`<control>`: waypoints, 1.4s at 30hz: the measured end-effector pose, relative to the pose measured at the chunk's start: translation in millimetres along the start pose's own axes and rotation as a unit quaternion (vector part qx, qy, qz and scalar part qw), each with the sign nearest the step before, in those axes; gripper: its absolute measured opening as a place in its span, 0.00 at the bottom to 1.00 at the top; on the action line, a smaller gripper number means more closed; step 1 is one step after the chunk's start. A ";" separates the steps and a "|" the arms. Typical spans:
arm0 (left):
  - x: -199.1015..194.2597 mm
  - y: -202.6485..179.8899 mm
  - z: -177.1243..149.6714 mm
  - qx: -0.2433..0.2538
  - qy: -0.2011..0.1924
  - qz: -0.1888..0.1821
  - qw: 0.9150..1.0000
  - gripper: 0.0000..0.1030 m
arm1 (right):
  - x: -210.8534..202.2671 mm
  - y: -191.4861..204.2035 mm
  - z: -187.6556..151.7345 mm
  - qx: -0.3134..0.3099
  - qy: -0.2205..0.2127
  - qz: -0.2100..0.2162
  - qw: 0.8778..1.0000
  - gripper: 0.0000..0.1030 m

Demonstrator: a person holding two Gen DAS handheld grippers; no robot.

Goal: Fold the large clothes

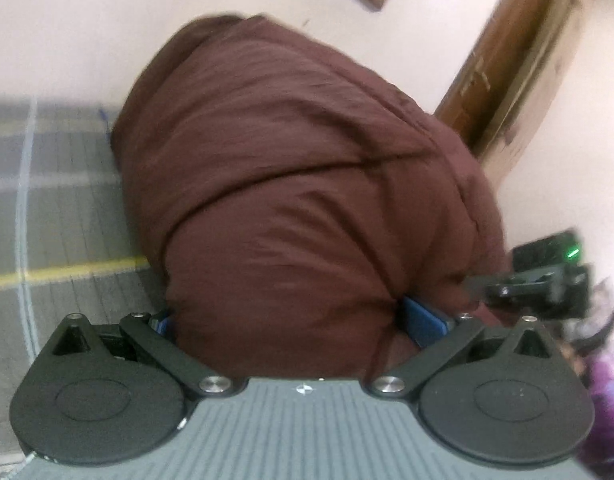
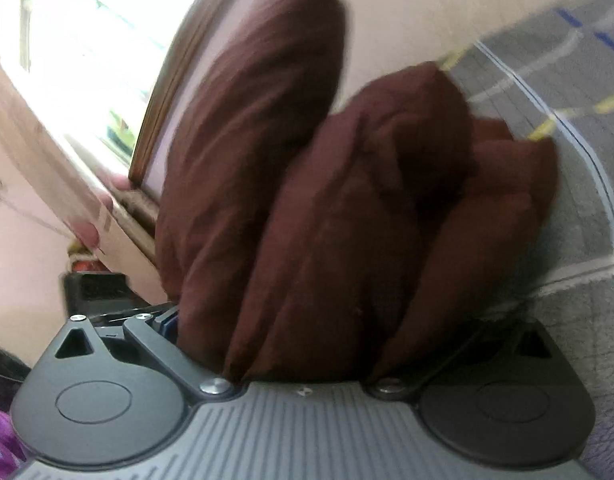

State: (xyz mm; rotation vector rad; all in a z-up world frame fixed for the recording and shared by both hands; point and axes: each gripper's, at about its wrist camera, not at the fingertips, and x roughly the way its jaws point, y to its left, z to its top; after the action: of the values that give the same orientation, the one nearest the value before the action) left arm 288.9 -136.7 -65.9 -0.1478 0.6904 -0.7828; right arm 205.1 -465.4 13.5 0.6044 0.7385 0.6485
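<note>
left wrist: bunched maroon garment

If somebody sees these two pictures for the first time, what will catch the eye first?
A big dark maroon garment fills the middle of both views, bunched into thick folds in the right wrist view. It sits between the fingers of the left gripper and of the right gripper. Beside it lies a grey checked cover with yellow and white lines.
</note>
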 end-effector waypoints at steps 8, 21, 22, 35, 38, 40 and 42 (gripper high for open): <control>-21.8 -37.0 0.7 0.046 -0.030 0.067 0.996 0.97 | 1.2 35.0 -10.4 -0.017 -0.035 0.017 0.999 1.00; -91.2 -33.1 2.4 0.037 -0.054 0.123 0.990 0.97 | 19.5 63.6 -9.3 -0.039 -0.029 0.029 0.998 1.00; -98.2 -34.0 0.4 0.036 -0.058 0.127 0.990 0.97 | 19.0 66.5 -9.5 -0.042 -0.028 0.030 0.998 1.00; -183.1 -21.6 -15.7 0.023 -0.092 0.168 0.981 0.97 | 33.5 89.9 -13.0 -0.067 -0.010 0.061 0.996 1.00; -199.7 -17.6 -21.6 0.018 -0.097 0.176 0.979 0.97 | 38.7 93.5 -11.5 -0.073 -0.004 0.068 0.995 1.00; -210.0 -15.2 -25.0 0.014 -0.100 0.182 0.978 0.97 | 45.2 93.5 -7.0 -0.076 0.000 0.071 0.995 1.00; -218.4 -13.5 -26.7 0.010 -0.104 0.187 0.977 0.97 | 49.4 98.3 -5.7 -0.079 0.003 0.076 0.994 1.00</control>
State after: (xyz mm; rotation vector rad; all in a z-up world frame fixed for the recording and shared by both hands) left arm 154.2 8.1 31.3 -0.0763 0.4916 -0.4063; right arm 198.0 -364.9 58.0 0.5162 0.6441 0.8407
